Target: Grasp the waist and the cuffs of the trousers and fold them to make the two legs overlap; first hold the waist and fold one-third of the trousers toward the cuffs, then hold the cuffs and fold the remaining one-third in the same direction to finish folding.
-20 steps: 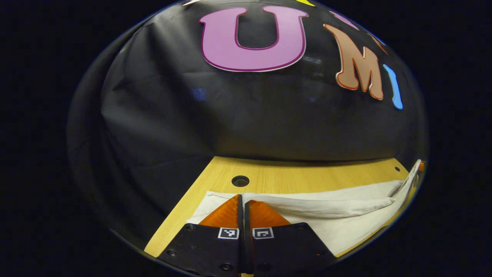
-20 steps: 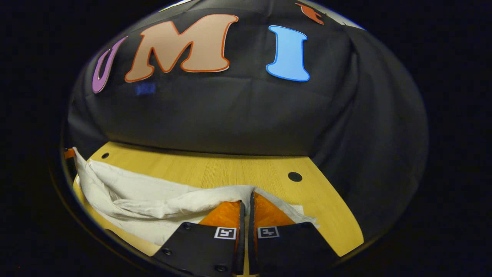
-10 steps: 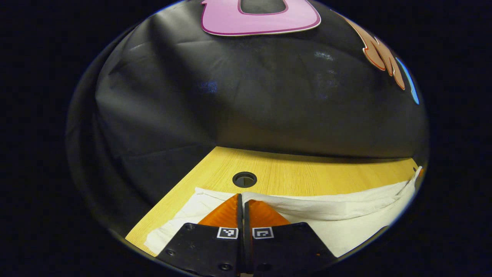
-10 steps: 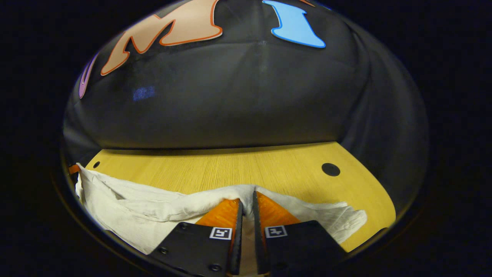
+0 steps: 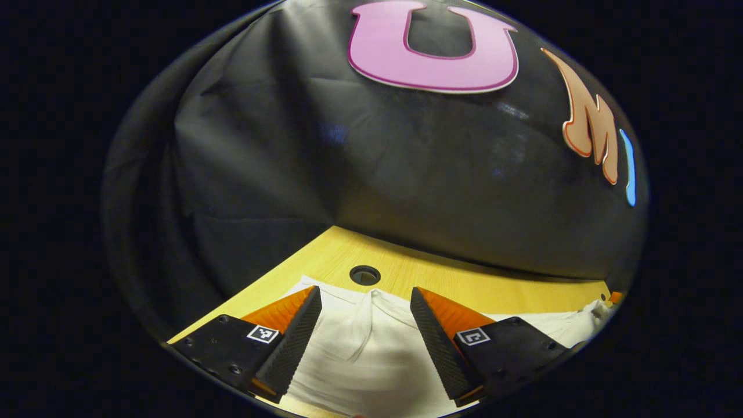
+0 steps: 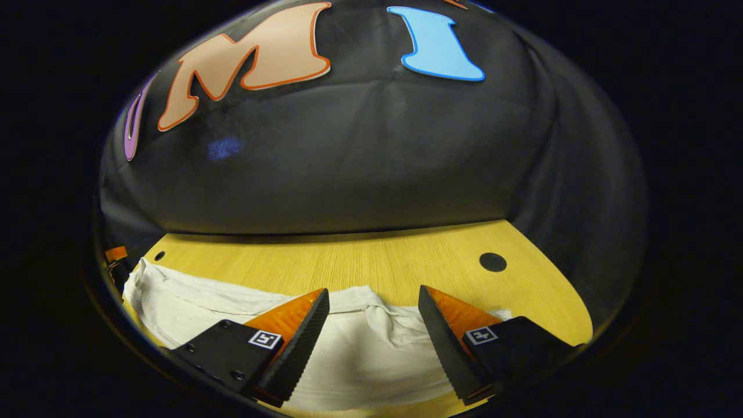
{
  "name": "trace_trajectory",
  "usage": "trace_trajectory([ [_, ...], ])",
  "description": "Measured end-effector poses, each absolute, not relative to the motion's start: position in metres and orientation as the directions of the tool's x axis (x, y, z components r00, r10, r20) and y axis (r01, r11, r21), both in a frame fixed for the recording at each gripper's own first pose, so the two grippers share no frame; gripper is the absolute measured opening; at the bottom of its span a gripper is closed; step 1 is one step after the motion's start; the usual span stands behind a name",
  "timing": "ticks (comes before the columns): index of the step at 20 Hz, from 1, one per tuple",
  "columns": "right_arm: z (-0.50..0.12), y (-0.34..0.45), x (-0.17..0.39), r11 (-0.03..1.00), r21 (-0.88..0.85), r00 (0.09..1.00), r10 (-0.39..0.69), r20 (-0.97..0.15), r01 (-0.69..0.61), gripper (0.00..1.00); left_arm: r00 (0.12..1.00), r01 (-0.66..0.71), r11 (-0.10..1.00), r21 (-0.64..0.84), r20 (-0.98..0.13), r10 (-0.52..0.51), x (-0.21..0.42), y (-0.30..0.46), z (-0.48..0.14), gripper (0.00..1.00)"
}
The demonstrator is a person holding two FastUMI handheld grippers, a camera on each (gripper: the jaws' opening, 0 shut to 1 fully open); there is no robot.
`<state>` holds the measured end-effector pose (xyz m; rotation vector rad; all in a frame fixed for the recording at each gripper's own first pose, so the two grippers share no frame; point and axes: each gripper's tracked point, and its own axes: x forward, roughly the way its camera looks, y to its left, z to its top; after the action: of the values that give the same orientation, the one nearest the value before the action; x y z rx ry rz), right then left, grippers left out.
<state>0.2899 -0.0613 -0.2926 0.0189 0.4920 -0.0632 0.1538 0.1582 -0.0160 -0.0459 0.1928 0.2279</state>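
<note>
Trousers (image 5: 371,354) lie on the wooden table (image 5: 441,278), pale cloth spread just under my two claws. The long axis of the cloth runs across from one claw to the other: in the left gripper view it stretches away to the right edge, and in the right gripper view (image 6: 191,302) it stretches away to the left edge. So each claw stands over one end of the same far edge.

My left gripper (image 5: 365,328) is spread wide, the cloth lying loose between the fingers, with a small raised wrinkle there. My right gripper (image 6: 371,325) is spread wide too, holding nothing, above a soft hump of the folded edge. I judge that one fold is laid down and the next grasp is not yet made, but I cannot tell from here which end is waist and which is cuffs.

For the next grasp the cloth is directly below and a little forward of both claws, so both are equally near.

Around it, I see a round hole (image 5: 364,274) in the table just beyond the cloth, another hole (image 6: 492,262) on the right side, and the black booth wall (image 6: 360,162) behind. Nothing stands in the way.
</note>
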Motion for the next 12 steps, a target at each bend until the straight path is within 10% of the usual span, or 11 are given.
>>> trace_trajectory([
  [12, -0.294, -0.179, 0.224, 0.972, 0.015, 0.825, -0.190, -0.531, 0.234, 0.99, 0.965, -0.193, 0.981, 0.030, -0.174, 0.195, 0.150, 0.159, -0.019, 0.94],
])
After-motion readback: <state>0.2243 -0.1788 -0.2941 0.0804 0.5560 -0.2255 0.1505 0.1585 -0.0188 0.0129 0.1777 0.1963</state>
